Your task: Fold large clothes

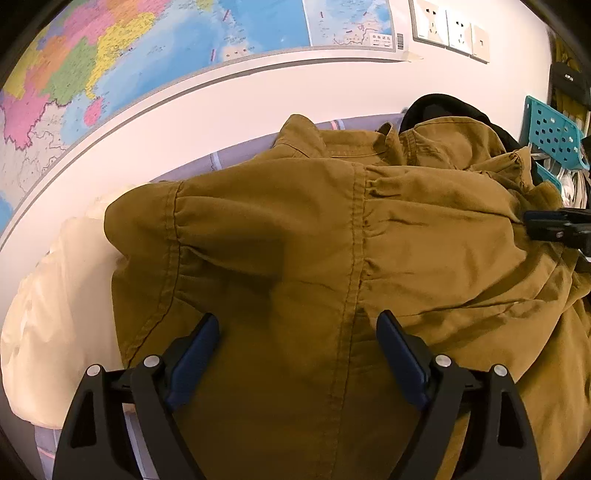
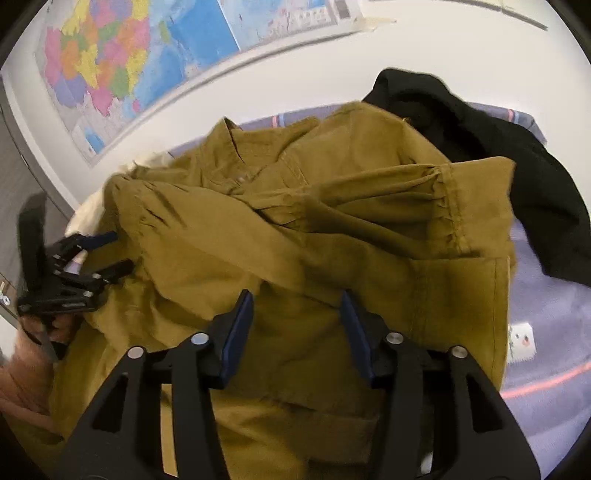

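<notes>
Left wrist view: I see the mustard jacket [image 1: 295,229] bunched on the bed [image 2: 546,332], partly over a black garment [image 2: 498,147]. Both grippers hover over it empty, left gripper [image 1: 297,334] wide, right gripper [image 2: 295,314] fairly wide. Risk: loose sleeve folds slide, so I pinch two layers and skew the fold.

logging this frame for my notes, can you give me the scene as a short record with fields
garment in work: mustard-brown cotton jacket, spread crumpled on the bed, collar toward the wall
surface: lavender bed sheet with pink stripes
other clothing: black garment beyond the jacket; cream fabric to its left
left gripper: open, over the jacket's seam, nothing between the fingers
right gripper: open, over the jacket
wall: coloured map poster, white sockets
side item: teal perforated plastic basket
</notes>
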`<state>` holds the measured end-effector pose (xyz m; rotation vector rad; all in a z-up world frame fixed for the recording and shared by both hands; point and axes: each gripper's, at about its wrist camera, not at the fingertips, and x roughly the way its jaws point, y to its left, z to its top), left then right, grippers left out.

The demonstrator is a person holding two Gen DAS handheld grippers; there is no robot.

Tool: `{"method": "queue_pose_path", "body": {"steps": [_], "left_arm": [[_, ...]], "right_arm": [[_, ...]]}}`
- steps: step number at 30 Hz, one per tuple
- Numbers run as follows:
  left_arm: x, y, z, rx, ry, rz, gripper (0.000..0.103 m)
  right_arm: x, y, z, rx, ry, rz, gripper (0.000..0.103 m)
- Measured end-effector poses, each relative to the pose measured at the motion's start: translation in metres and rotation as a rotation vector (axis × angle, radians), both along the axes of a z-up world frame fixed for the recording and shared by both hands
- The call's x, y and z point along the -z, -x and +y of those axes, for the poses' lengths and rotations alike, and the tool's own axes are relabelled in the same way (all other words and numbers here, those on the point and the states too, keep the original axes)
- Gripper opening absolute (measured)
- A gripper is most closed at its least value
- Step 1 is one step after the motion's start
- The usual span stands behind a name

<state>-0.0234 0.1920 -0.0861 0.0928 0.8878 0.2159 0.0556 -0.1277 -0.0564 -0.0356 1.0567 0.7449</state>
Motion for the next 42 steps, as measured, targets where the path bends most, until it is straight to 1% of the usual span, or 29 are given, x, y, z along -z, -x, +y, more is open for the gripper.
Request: {"method": "queue_pose_path", "body": {"steps": [2,6,9,10,12,15,17,20,25,29,33,35,38,40,42], "left_arm": [[-0.001,0.003,-0.001,0.002,0.004,-0.004,0.087],[-0.005,0.014,-0.001,0.014,0.02,-0.018,0.087],[-0.006,0.025,-0.004,0.02,0.001,-0.026,0.087],[-0.006,0.029,-0.005,0.021,-0.007,-0.026,0.087],[-0.004,0.034,-0.004,0.022,0.0,-0.021,0.087],[0.001,0.037,-0.002,0.012,-0.009,0.004,0.087],[0.002,0.038,-0.002,0.008,-0.011,0.005,0.087],[-0.001,0.044,0.0,0.003,0.001,-0.007,0.087],[-0.012,0.068,0.002,0.005,0.031,-0.056,0.087],[-0.019,0.098,0.011,-0.008,0.092,-0.085,0.089],[-0.021,0.127,0.021,-0.028,0.132,-0.097,0.089],[-0.02,0.145,0.027,-0.034,0.158,-0.098,0.089],[-0.018,0.168,0.038,-0.034,0.218,-0.092,0.09],[-0.013,0.178,0.043,-0.018,0.267,-0.078,0.091],[-0.005,0.19,0.043,-0.005,0.306,-0.056,0.091]], "right_arm": [[-0.013,0.012,-0.007,-0.01,-0.023,-0.027,0.052],[-0.022,0.026,-0.011,-0.05,-0.037,-0.036,0.052],[-0.011,0.03,-0.011,-0.057,0.002,-0.013,0.052],[-0.002,0.029,-0.011,-0.047,0.026,0.002,0.048],[0.007,0.027,-0.011,-0.038,0.031,0.015,0.047],[0.008,0.027,-0.01,-0.03,0.027,0.012,0.047],[0.005,0.03,-0.012,-0.025,0.028,0.01,0.048],[-0.003,0.036,-0.018,-0.014,-0.005,0.015,0.05],[-0.023,0.058,-0.03,-0.013,-0.079,0.0,0.053],[-0.03,0.076,-0.04,-0.011,-0.088,0.0,0.055],[-0.021,0.088,-0.047,0.007,-0.075,0.031,0.055],[-0.02,0.093,-0.055,0.028,-0.125,0.053,0.056],[-0.029,0.104,-0.072,0.058,-0.206,0.059,0.062],[-0.036,0.112,-0.083,0.074,-0.242,0.059,0.063],[-0.043,0.125,-0.098,0.099,-0.259,0.049,0.068]]}}
